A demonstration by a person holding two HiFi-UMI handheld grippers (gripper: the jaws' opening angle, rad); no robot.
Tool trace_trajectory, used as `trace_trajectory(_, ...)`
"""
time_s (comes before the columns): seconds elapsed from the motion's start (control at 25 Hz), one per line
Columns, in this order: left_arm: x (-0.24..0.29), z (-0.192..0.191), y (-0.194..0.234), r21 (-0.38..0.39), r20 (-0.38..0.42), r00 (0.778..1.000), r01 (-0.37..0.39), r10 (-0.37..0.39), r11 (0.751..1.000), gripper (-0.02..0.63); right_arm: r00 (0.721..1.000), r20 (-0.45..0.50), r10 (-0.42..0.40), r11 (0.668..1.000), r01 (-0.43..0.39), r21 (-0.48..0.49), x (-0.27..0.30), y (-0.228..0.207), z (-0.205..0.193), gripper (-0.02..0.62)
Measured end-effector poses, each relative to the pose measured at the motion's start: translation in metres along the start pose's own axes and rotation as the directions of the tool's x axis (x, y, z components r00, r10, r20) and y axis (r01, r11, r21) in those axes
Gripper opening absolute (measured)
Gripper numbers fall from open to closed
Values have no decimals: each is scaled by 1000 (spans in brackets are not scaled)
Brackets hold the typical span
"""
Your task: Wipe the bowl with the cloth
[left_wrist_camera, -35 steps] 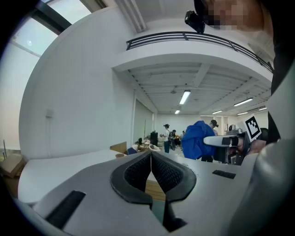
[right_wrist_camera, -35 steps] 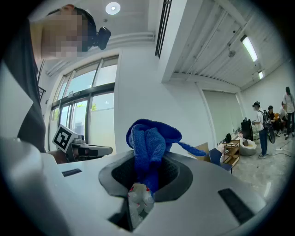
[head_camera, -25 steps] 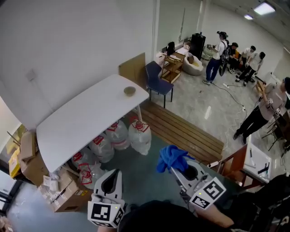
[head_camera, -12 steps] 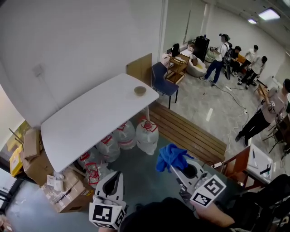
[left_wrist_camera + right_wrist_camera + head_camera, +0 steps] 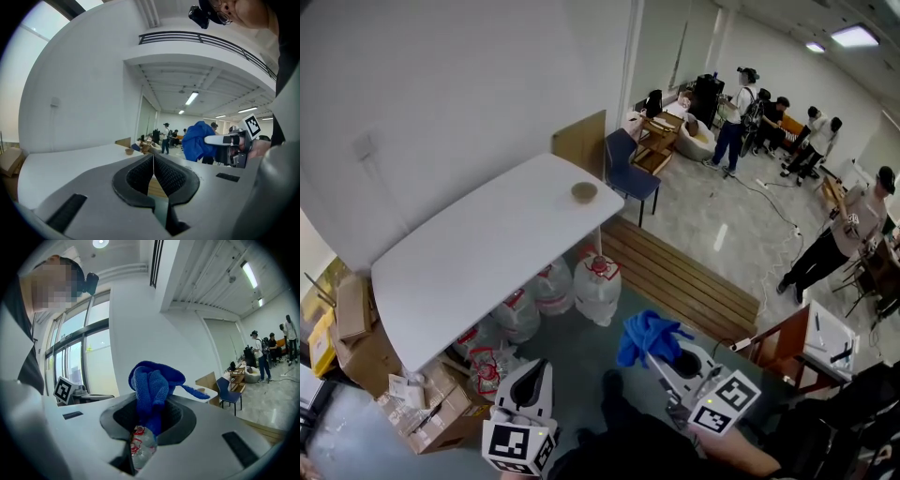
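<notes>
A small tan bowl stands near the far right end of the long white table; it shows tiny in the left gripper view. My right gripper is shut on a bunched blue cloth, held in the air well short of the table; the cloth rises from between its jaws. My left gripper is low at the front, shut and empty, its pads meeting. From the left gripper view the right gripper with the cloth is seen to the right.
Large water bottles and cardboard boxes sit under and beside the table. A blue chair stands beyond the bowl end, a wooden slatted platform to the right. Several people are far off across the room.
The view has shifted slightly; both grippers sit a little lower and further left in the picture. The right gripper still holds the cloth, the left stays shut.
</notes>
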State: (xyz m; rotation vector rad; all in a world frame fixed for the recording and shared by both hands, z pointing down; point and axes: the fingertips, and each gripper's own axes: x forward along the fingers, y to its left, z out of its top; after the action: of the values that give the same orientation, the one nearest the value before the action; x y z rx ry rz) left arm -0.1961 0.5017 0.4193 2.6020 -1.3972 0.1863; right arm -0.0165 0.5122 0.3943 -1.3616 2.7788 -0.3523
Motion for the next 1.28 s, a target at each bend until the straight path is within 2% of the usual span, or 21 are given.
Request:
trace_trajectory(0.12, 21, 9, 4, 14, 7, 1000, 3, -3, 1000, 15, 1000, 5, -5, 1000, 5, 17, 14, -23, 1, 72)
trace_trajectory(0.24, 48, 24, 16, 35, 21, 1000, -22, 21, 999, 15, 999, 29, 28, 999, -28, 24, 37, -47, 10, 72)
trace_trajectory(0.44, 99, 62, 33, 67, 61, 997, -56, 52, 996, 15, 993, 85, 80, 997, -82, 12, 79, -92, 42, 72)
trace_trajectory(0.56, 133, 76, 34, 100, 57, 997, -65, 59, 993, 17, 990, 98, 104, 994, -105, 6, 95, -123, 57, 72)
trace_trajectory(0.72, 179, 76, 35, 77, 35, 997, -64, 62, 995, 15, 991, 71, 116, 993, -118, 26, 106, -163, 53, 72)
trace_trajectory(0.88, 214, 73, 42, 32, 10, 998, -57, 57, 998, 15, 995, 43, 92, 993, -95, 76, 120, -200, 46, 72)
trace_trajectory(1.28, 287, 76, 92, -1, -33, 999, -37, 37, 999, 15, 998, 11, 64, 991, -65, 118, 176, -252, 44, 72)
